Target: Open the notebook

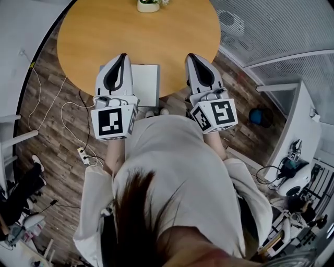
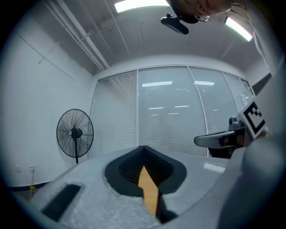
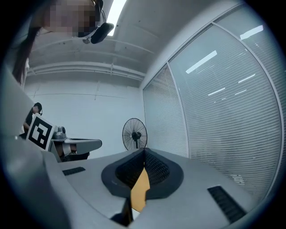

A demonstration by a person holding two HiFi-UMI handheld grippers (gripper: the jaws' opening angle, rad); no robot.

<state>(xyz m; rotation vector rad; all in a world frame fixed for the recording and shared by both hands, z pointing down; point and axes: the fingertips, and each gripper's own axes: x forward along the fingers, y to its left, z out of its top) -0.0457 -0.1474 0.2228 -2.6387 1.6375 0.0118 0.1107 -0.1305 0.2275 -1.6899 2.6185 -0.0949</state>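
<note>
A closed white notebook lies on the round wooden table, at its near edge. In the head view, my left gripper hangs above the notebook's left side and my right gripper off its right side. Both point away from me, held well above the table. In the left gripper view the left gripper has its jaws meeting at the tips with nothing between them. The right gripper in its own view looks the same. Only a sliver of tabletop shows below the pads; neither gripper view shows the notebook.
A white pot stands at the table's far edge. Cables and a power strip lie on the wood floor to the left. A standing fan and a glass wall with blinds are ahead.
</note>
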